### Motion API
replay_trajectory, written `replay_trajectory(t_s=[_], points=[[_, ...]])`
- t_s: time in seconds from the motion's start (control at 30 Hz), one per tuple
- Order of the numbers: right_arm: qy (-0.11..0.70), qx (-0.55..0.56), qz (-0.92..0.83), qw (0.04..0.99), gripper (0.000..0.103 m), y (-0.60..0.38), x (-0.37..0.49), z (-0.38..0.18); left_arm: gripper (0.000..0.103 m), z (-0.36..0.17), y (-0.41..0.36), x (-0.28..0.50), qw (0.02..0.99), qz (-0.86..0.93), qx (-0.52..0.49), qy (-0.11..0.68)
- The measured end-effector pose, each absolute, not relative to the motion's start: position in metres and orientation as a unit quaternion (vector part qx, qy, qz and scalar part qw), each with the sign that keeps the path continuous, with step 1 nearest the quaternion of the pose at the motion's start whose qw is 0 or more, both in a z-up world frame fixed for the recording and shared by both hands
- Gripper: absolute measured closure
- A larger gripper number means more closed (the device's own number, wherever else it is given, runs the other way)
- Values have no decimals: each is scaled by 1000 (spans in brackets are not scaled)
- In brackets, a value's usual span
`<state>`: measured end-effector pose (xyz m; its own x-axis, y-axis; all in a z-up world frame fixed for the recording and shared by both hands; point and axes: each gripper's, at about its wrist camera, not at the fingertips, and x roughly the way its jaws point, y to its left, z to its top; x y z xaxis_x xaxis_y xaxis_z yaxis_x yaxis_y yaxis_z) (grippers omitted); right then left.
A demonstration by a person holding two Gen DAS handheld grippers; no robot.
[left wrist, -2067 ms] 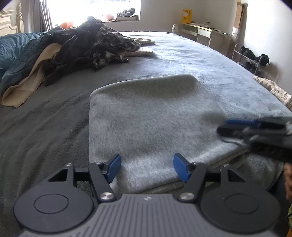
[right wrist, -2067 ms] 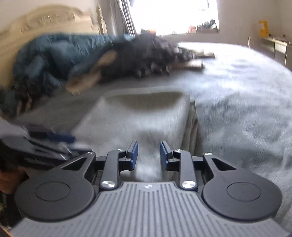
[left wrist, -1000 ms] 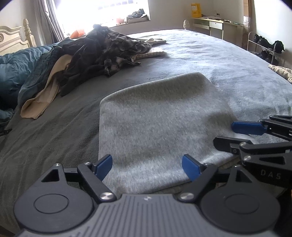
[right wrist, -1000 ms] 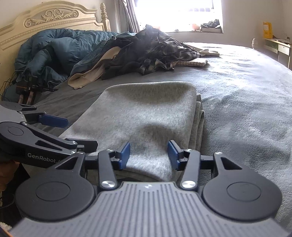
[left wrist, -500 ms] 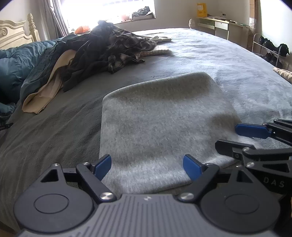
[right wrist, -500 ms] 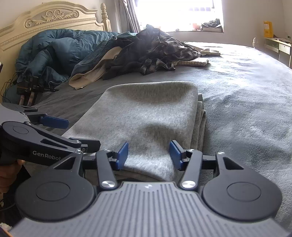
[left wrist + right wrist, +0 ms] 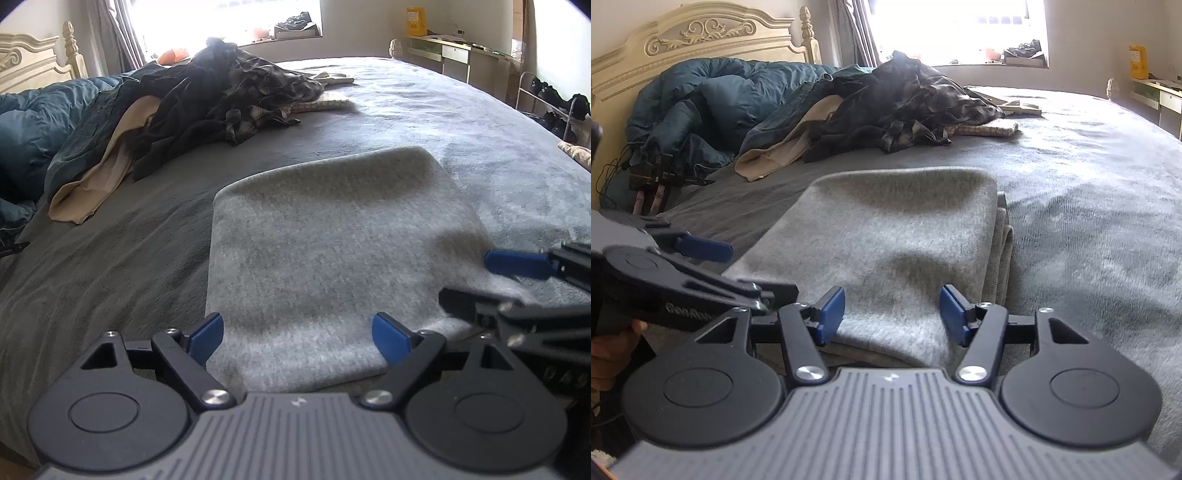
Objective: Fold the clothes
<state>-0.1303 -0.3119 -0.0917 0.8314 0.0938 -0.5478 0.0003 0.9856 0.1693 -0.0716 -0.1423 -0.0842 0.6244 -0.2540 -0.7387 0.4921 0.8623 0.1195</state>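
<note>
Your grey top (image 7: 332,251) lies folded flat on the bed (image 7: 110,266). Both jaws are opening, gripping nothing. The clothes pile (image 7: 886,107) still waits for you.

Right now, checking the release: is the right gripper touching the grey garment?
Cannot tell. In the right wrist view the right gripper, jaws opening, straddles the grey garment; no gap or contact shows plainly.

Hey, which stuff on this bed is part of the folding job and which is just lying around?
Part of the job:
- folded grey garment
- heap of unfolded clothes
- left gripper, open
- right gripper, opening, pressing nothing

Just lying about:
- blue duvet
- headboard
- desk
- shoe rack
</note>
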Motion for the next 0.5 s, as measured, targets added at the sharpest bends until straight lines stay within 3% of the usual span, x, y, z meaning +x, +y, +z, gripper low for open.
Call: replay_trajectory(t_s=[0.17, 0.5], points=[[256, 89, 14, 962, 47, -326, -120, -68, 13, -84, -143, -72, 888, -212, 156, 378], [293, 47, 6, 955, 71, -323, -79, -83, 10, -85, -142, -68, 886, -218, 153, 380]])
